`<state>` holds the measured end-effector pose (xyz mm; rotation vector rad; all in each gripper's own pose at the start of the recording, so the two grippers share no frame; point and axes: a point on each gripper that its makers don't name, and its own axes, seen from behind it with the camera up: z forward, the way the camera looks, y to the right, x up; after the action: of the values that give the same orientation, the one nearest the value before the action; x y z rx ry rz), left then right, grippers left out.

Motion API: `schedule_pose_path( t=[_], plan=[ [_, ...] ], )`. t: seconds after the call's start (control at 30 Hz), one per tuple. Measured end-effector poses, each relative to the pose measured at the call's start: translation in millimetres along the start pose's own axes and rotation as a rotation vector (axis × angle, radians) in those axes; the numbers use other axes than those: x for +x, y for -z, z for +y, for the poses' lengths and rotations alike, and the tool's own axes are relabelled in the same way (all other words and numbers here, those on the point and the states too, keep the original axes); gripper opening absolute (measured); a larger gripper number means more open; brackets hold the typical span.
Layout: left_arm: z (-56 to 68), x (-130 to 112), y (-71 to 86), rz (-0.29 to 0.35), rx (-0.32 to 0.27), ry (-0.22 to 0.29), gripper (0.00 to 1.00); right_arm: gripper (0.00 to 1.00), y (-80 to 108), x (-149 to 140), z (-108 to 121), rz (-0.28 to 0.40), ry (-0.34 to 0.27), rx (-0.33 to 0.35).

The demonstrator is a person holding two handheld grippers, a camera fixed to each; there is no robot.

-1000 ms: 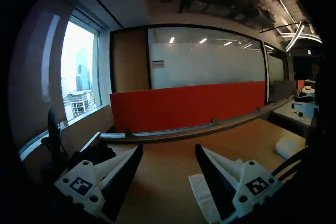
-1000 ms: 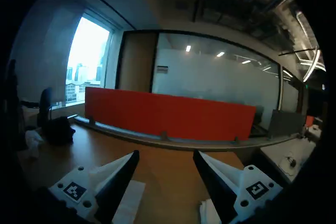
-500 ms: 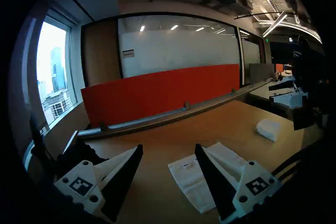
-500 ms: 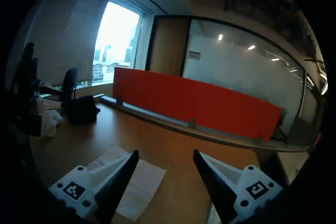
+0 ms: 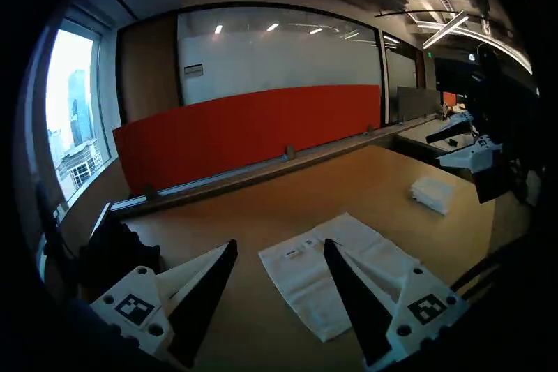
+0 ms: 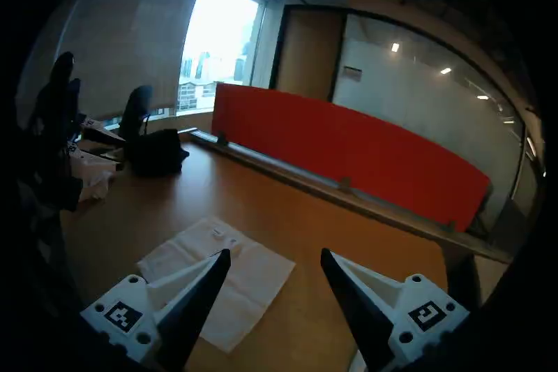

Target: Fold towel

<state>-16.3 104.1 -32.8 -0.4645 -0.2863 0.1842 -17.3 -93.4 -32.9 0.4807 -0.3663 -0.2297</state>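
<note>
1. At the far left of the light wooden desk point(image 5: 335, 190), a black bag point(image 5: 115, 253) is sitting near the window, well apart from the work.
2. My left gripper point(image 5: 278, 246) is hanging above the desk with its jaws spread wide and nothing between them.
3. The white rectangular cloth towel point(image 5: 300, 274) is lying flat and unfolded on the near part of the desk, just ahead of both tools. A second ago I was seeing only a sliver of it; both cameras have been tipping downward, so now its whole creased spread is showing.
4. My right gripper point(image 6: 274, 255) is likewise gaping and empty, with the towel point(image 6: 244, 288) ahead on its left.
5. At the far right, a small folded white cloth point(image 5: 432, 194) is resting apart from the towel.
6. I am judging that folding has not begun; I am lining up on the towel's corners.
</note>
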Motion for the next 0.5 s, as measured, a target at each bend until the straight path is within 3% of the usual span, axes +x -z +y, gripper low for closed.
schedule_pose_path(
  t=[0.5],
  plan=[
    [31.7, -69.0, -18.3, -0.104, -0.060, -0.009, 0.92, 1.00, -20.7, -71.8, -30.1, -0.111, 0.019, 0.077]
  ],
)
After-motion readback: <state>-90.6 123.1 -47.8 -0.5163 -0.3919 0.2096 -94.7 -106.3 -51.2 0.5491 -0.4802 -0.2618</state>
